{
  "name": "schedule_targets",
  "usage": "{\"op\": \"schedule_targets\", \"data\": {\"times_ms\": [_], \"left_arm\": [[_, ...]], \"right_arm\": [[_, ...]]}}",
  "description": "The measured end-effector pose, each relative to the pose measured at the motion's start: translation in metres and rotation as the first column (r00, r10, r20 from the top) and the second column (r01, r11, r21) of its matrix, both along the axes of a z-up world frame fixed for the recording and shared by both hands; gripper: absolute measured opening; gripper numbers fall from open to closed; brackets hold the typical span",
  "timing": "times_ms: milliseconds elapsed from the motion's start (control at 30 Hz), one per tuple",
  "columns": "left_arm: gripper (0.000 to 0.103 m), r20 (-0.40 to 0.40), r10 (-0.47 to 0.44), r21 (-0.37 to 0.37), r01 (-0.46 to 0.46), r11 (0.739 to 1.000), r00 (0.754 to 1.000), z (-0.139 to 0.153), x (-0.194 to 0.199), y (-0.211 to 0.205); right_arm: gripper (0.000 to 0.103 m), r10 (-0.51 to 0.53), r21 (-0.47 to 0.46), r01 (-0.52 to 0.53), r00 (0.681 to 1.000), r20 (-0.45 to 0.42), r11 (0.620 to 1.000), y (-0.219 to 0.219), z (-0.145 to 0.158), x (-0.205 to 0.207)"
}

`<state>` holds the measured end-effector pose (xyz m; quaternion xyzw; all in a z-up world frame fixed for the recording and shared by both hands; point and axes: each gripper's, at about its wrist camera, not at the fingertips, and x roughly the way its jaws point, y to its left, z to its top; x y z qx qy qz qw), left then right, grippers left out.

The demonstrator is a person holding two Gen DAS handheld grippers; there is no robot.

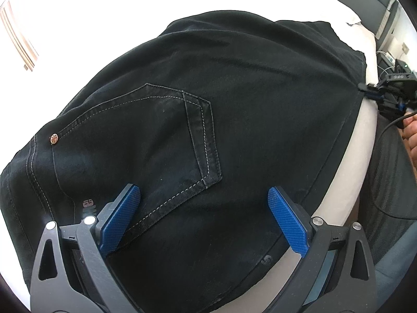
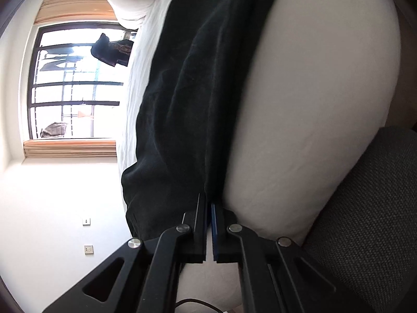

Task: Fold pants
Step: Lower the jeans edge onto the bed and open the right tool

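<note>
Pants (image 1: pixel 208 120) of black denim lie spread on a bed (image 1: pixel 346 167) covered with a white sheet, reaching from the near edge of the mattress towards the pillows at the far end. In the left wrist view the seat of the garment faces up: a back pocket (image 1: pixel 146 135) with pale stitching sits near the middle, and a copper rivet (image 1: pixel 54 139) marks its corner. The left gripper (image 1: pixel 204 198) hangs above this pocket area with its blue-padded fingers (image 1: pixel 122 221) spread wide, nothing between them. At the right side of that view the right gripper (image 1: pixel 365 88) meets the edge of the cloth, with a hand (image 1: pixel 411 133) behind it. The right wrist view shows the jaws of that gripper (image 2: pixel 209 208) pressed together, pinching the hem of the dark cloth (image 2: pixel 187 99) where it meets the side of the mattress (image 2: pixel 312 109). A barred window (image 2: pixel 75 83) with a tan curtain (image 2: pixel 73 2) stands beyond the bed.
</note>
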<state>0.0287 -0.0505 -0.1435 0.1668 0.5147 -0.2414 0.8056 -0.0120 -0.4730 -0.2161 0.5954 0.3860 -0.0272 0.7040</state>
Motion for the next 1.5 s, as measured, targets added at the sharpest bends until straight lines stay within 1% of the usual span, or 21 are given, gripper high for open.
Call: {"op": "schedule_targets", "data": {"times_ms": [67,100,133,167,200,267,333,400,467,667,700,733,767,833,967,1167,1267,1367,1467,1500], "left_arm": [[0.100,0.001,0.002,0.001,-0.002,1.000,1.000,-0.001,0.000,-0.005],[0.100,0.001,0.002,0.000,-0.002,1.000,1.000,-0.001,0.001,-0.005],[0.100,0.001,0.004,-0.002,-0.004,1.000,1.000,-0.001,0.001,-0.006],[0.100,0.002,0.006,-0.003,-0.006,1.000,1.000,-0.002,0.001,-0.006],[0.100,0.003,0.008,-0.003,-0.008,1.000,1.000,-0.002,0.001,-0.007],[0.100,0.005,0.011,-0.005,-0.011,1.000,1.000,-0.003,0.000,-0.007],[0.100,0.004,0.014,-0.006,-0.014,1.000,1.000,-0.004,0.001,-0.007],[0.100,0.002,0.016,-0.005,-0.016,1.000,1.000,-0.004,0.000,-0.005],[0.100,0.001,0.016,-0.004,-0.016,1.000,1.000,-0.004,0.001,-0.005],[0.100,-0.003,0.016,-0.002,-0.016,1.000,1.000,-0.005,0.002,-0.006],[0.100,-0.004,0.016,-0.003,-0.016,1.000,1.000,-0.005,0.003,-0.006],[0.100,-0.004,0.015,-0.002,-0.015,1.000,1.000,-0.005,0.003,-0.006],[0.100,-0.005,0.016,-0.003,-0.016,1.000,1.000,-0.005,0.003,-0.007],[0.101,-0.005,0.015,-0.004,-0.015,1.000,1.000,-0.005,0.004,-0.008],[0.101,-0.005,0.014,-0.003,-0.014,1.000,1.000,-0.006,0.004,-0.007],[0.101,-0.007,0.016,-0.005,-0.016,1.000,1.000,-0.006,0.006,-0.006],[0.101,-0.005,0.017,-0.006,-0.017,1.000,1.000,-0.007,0.005,-0.006],[0.102,-0.001,0.020,-0.011,-0.020,1.000,1.000,-0.008,0.005,-0.004],[0.102,0.004,0.024,-0.012,-0.024,1.000,1.000,-0.008,0.005,-0.003],[0.102,0.005,0.025,-0.011,-0.024,1.000,1.000,-0.007,0.005,-0.003]], "right_arm": [[0.006,0.006,0.048,-0.007,1.000,0.031,0.999,-0.007,0.004,-0.001],[0.008,-0.012,0.044,0.010,0.999,0.030,0.999,-0.014,0.010,-0.004],[0.012,-0.043,0.027,0.042,0.999,0.033,0.999,-0.026,0.017,-0.010],[0.022,-0.077,0.012,0.077,0.996,0.044,0.997,-0.037,0.024,-0.016],[0.026,-0.115,-0.009,0.116,0.992,0.060,0.993,-0.050,0.032,-0.022],[0.027,-0.164,-0.055,0.169,0.983,0.087,0.984,-0.073,0.045,-0.028],[0.027,-0.214,-0.073,0.221,0.972,0.095,0.972,-0.096,0.049,-0.026],[0.027,-0.251,-0.073,0.257,0.964,0.086,0.964,-0.112,0.043,-0.020],[0.027,-0.264,-0.066,0.268,0.962,0.064,0.961,-0.122,0.033,-0.009],[0.027,-0.233,-0.048,0.234,0.972,0.024,0.971,-0.126,0.013,0.019],[0.024,-0.230,-0.047,0.231,0.973,0.023,0.972,-0.127,0.010,0.021],[0.018,-0.231,-0.043,0.231,0.973,0.023,0.972,-0.128,0.008,0.021],[0.008,-0.227,-0.052,0.227,0.974,0.010,0.973,-0.129,0.006,0.022],[0.004,-0.235,-0.060,0.234,0.972,0.002,0.970,-0.128,0.005,0.017],[0.003,-0.244,-0.112,0.244,0.970,0.009,0.963,-0.125,0.009,0.010],[0.003,-0.285,-0.139,0.284,0.958,0.015,0.949,-0.123,0.013,-0.001],[0.003,-0.304,-0.137,0.301,0.953,0.001,0.944,-0.125,0.011,-0.002],[0.002,-0.312,-0.125,0.308,0.950,-0.013,0.943,-0.126,0.001,-0.001],[0.001,-0.288,-0.111,0.286,0.958,-0.004,0.952,-0.127,-0.006,0.004],[0.003,-0.281,-0.107,0.278,0.960,-0.008,0.954,-0.128,-0.003,0.003]]}}
